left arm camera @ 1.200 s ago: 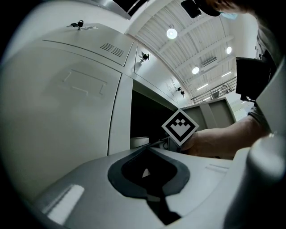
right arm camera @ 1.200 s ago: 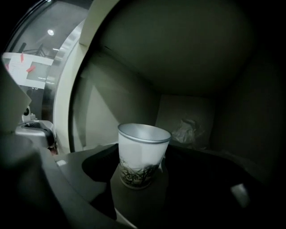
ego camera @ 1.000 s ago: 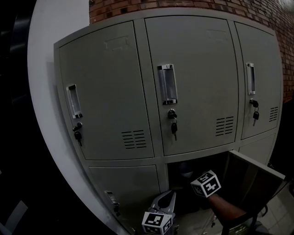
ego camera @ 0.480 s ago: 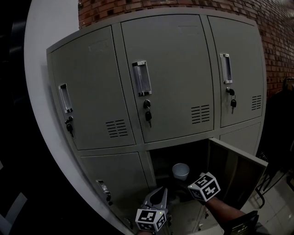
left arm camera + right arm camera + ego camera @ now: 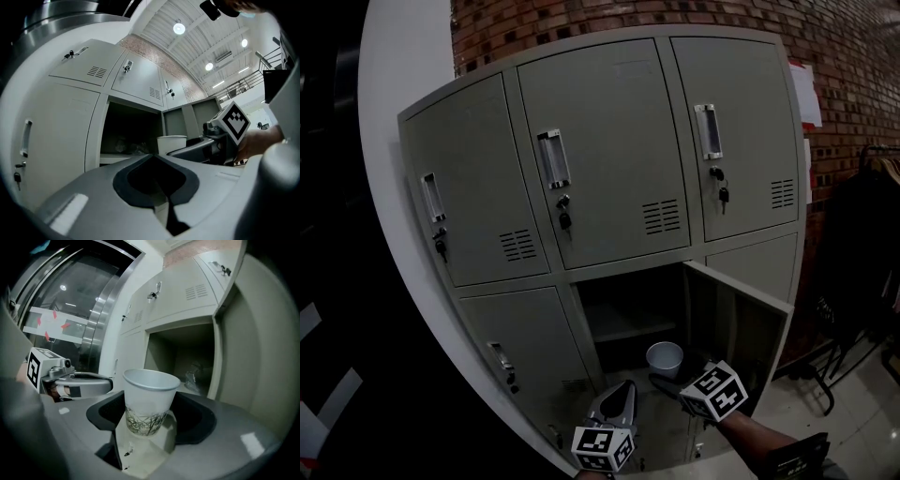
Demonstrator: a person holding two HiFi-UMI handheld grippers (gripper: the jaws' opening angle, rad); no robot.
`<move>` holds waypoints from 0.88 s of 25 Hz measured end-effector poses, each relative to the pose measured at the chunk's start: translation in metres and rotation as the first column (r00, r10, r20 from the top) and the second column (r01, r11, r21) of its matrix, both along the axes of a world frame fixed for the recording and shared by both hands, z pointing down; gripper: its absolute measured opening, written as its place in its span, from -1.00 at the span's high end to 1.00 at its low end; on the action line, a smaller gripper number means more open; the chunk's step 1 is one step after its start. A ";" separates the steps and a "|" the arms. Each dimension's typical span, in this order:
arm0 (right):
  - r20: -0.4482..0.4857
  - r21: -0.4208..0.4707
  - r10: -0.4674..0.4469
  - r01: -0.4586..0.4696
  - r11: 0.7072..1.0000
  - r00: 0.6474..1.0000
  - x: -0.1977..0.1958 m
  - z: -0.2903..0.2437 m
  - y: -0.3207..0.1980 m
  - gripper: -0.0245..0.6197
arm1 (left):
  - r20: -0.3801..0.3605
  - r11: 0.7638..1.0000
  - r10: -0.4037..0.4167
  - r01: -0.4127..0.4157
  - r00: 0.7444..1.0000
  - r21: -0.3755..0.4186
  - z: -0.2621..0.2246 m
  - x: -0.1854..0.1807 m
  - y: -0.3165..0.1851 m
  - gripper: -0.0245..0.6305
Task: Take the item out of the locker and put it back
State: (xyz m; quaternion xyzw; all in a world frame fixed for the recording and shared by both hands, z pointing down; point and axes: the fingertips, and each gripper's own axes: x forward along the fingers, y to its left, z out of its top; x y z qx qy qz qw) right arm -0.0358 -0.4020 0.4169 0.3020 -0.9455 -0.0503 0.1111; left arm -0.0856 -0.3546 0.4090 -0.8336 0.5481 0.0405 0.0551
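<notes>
Before the grey metal locker (image 5: 609, 141), the right gripper (image 5: 146, 427) clamps a white grass-printed paper cup (image 5: 151, 397). The left gripper (image 5: 157, 164) has its fingers together. The locker's interior is too dim to read.

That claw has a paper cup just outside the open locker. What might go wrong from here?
1. The right gripper holds the paper cup by its lower part; a thin cup may crumple or tip out.
2. The open door stands close on that gripper's side, so the cup could clip its edge going back in.
3. The left gripper, shut and empty, is close by and might bump the cup.
</notes>
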 end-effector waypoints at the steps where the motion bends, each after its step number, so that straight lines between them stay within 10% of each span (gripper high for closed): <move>1: 0.000 0.001 -0.004 0.004 1.000 1.000 0.005 0.001 0.009 -0.03 | 0.002 1.000 -0.003 0.003 1.000 0.001 -0.001 0.005 0.008 0.93; 22: 0.013 -0.045 -0.035 0.036 0.998 0.999 0.053 0.029 0.177 -0.03 | 0.036 0.999 0.003 -0.001 0.999 -0.055 0.016 0.040 0.141 0.93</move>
